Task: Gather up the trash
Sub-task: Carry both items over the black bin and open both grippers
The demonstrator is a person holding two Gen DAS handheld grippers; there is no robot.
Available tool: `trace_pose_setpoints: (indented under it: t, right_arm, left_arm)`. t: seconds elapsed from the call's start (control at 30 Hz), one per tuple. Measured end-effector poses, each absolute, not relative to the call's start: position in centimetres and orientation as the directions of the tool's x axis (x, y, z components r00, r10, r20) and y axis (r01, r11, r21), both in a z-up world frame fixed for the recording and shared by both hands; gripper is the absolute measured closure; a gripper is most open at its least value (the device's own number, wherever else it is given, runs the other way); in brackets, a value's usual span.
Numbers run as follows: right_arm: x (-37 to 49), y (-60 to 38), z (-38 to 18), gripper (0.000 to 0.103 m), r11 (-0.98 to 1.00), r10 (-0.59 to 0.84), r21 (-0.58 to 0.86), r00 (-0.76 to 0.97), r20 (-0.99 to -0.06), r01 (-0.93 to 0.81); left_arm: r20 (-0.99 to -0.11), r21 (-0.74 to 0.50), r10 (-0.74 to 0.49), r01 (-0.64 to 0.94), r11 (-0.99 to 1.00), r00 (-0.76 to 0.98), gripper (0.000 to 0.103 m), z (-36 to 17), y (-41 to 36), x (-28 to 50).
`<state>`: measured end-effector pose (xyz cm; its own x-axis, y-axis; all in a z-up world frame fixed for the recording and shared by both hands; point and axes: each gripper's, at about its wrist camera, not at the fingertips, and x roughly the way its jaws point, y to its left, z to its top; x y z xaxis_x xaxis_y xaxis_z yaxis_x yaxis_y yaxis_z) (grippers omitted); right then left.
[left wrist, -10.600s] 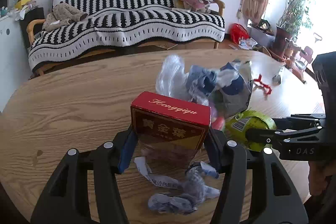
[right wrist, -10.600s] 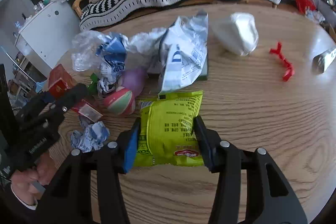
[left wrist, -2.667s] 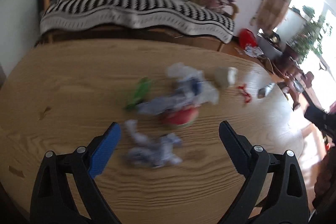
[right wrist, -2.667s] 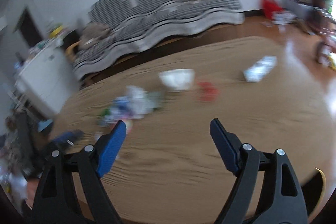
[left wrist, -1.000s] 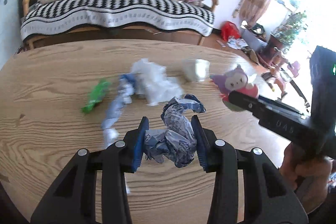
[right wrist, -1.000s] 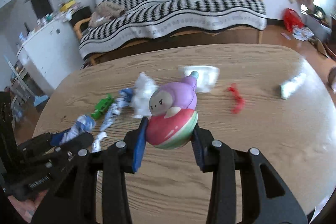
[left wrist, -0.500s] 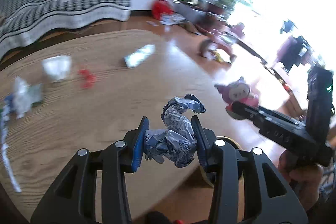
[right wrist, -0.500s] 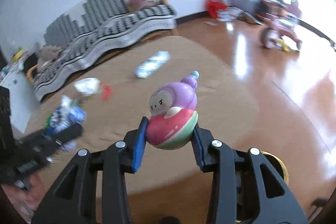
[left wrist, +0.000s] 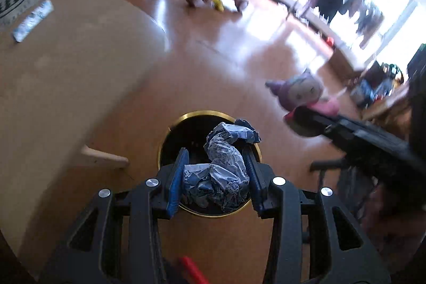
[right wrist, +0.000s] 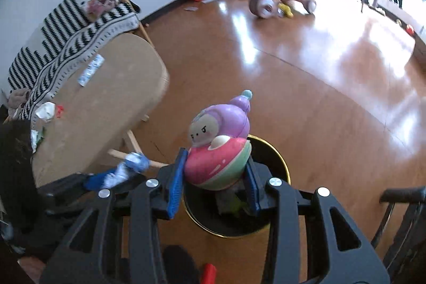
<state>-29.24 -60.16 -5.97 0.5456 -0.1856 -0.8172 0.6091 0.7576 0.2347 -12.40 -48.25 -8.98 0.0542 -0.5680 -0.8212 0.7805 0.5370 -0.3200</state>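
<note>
Left gripper [left wrist: 215,177] clamps a crumpled blue-white wrapper [left wrist: 218,175] – right gripper [right wrist: 215,177] clamps a purple-pink roly-poly toy [right wrist: 219,143] – bin [right wrist: 277,159] below both.

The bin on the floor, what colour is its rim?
Gold, around a black inside; the bin rim shows best in the left wrist view.

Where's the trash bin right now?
The black, gold-rimmed trash bin stands on the wooden floor just off the table's end. In both wrist views it sits directly beneath the held crumpled wrapper and round toy.
</note>
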Motion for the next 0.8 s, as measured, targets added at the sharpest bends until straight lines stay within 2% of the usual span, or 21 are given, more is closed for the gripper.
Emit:
trace_pose_setpoints:
  t: [0.2,0.3,0.7,0.8]
  right_arm:
    - [-30.6,-60.8,-10.0,0.063,0.731,-0.154,0.244,0.502,-0.851,0.638]
    - [-30.8,-61.2,-11.4,0.063,0.712,-0.131,0.269,0.500,-0.856,0.648]
    - [-29.6,-61.6,-11.3,0.062,0.709,-0.129,0.269,0.496,-0.859,0.652]
    - [-29.4,-61.7,-11.1,0.059,0.706,-0.131,0.270,0.496,-0.858,0.654]
  left_arm:
    - [-0.874,-0.286,-0.485,0.793,0.539,0.014,0.062,-13.4,-49.5,-12.4]
    - [-0.872,-0.303,-0.490,0.796,0.524,-0.009,0.062,-13.7,-50.1,-12.4]
    - [-0.859,-0.326,-0.511,0.793,0.515,-0.021,0.061,-13.9,-50.0,-13.2]
    - [-0.859,-0.328,-0.512,0.793,0.513,-0.023,0.056,-13.9,-49.9,-13.2]
